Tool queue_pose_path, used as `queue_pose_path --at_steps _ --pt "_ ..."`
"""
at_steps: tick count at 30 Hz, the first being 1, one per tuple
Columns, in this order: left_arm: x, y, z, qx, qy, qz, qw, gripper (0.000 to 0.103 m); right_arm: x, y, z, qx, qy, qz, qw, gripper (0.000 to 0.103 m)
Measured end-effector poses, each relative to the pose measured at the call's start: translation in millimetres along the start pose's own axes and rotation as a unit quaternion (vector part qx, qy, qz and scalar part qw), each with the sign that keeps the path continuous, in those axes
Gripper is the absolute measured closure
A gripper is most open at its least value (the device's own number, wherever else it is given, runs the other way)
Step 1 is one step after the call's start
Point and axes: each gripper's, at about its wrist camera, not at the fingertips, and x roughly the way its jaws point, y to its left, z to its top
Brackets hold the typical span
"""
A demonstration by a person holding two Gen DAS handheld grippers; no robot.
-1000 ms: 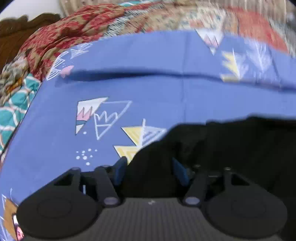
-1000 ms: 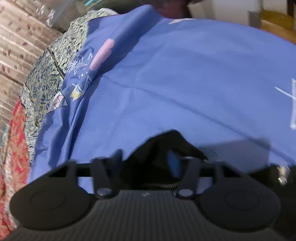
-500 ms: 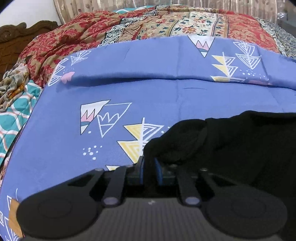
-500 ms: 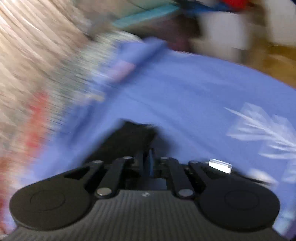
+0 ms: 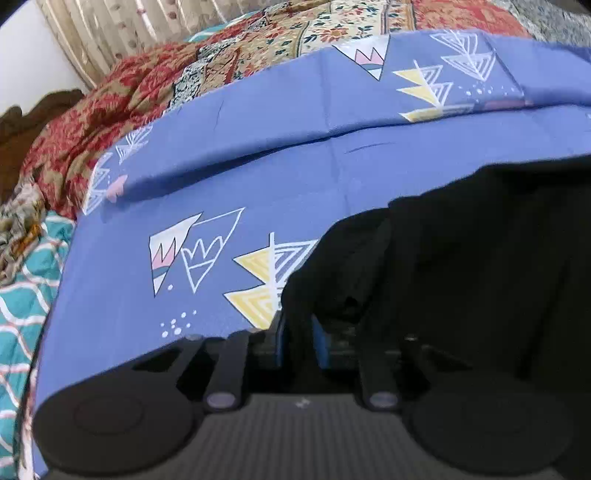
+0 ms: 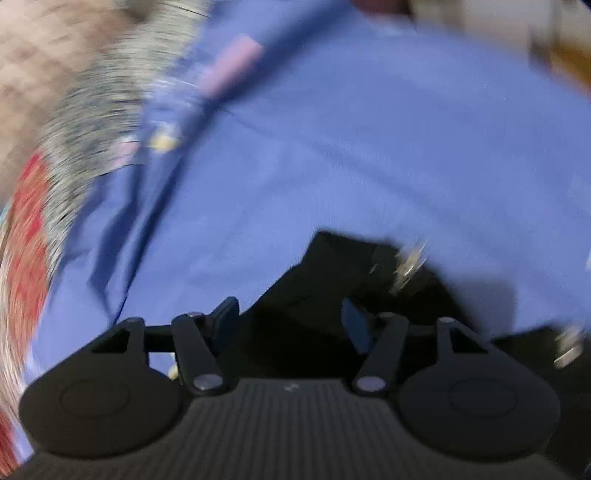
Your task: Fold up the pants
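Black pants [image 5: 480,258] lie on a blue bedsheet [image 5: 258,177] printed with triangles, filling the right of the left wrist view. My left gripper [image 5: 298,332] is shut on a raised fold at their left edge, blue pads pinching the cloth. The right wrist view is blurred. There my right gripper [image 6: 290,317] has its jaws opening wide. A corner of the pants [image 6: 332,280] lies loose between the fingers, which do not press on it. A small metal fastener [image 6: 406,266] glints on the cloth.
A red patterned quilt [image 5: 92,122] and a floral one [image 5: 332,33] are bunched beyond the sheet. A teal quilt [image 5: 22,295] lies at the left, with a dark wooden headboard [image 5: 22,122] and a curtain [image 5: 110,29] behind. The sheet has a raised fold across it.
The left jaws closed onto the pants' edge. The right jaws shut on the pants' corner, then spread apart, while the right view swung and blurred.
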Motion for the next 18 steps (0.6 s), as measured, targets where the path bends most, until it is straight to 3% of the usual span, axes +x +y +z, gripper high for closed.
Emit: queue_pose_path --at_steps 1,2,3,4,5,8,18 --pt "0.1 -2.3 -0.5 0.004 -0.002 0.007 1.0 0.091 11.8 -1.0 1.1 0.034 0.016 -0.003 0.999 0.034" --pt "-0.6 -3.3 -0.8 0.007 -0.004 0.012 0.9999 0.092 18.1 3.9 2.3 0.047 0.005 -0.017 0.999 0.035" --pt "-2.9 -3.6 -0.8 0.006 -0.007 0.016 0.9998 0.093 19.2 14.1 3.2 0.029 -0.006 -0.029 0.999 0.041" --pt "-7.0 -2.5 -0.7 0.002 -0.013 0.021 0.9997 0.094 19.1 25.7 2.4 -0.003 -0.014 -0.039 0.999 0.089" --pt "-12.7 0.0 -0.6 -0.003 -0.022 0.026 0.9994 0.094 21.8 36.0 1.5 -0.036 -0.008 -0.05 0.998 0.1" --pt "-29.4 12.4 0.2 -0.023 -0.044 0.038 0.9981 0.094 10.4 35.9 5.0 -0.032 -0.019 -0.039 0.999 0.1" --pt "-129.5 53.0 -16.6 -0.094 -0.119 0.03 0.9879 0.094 -100.1 4.3 0.1 -0.039 -0.085 0.091 0.991 0.1"
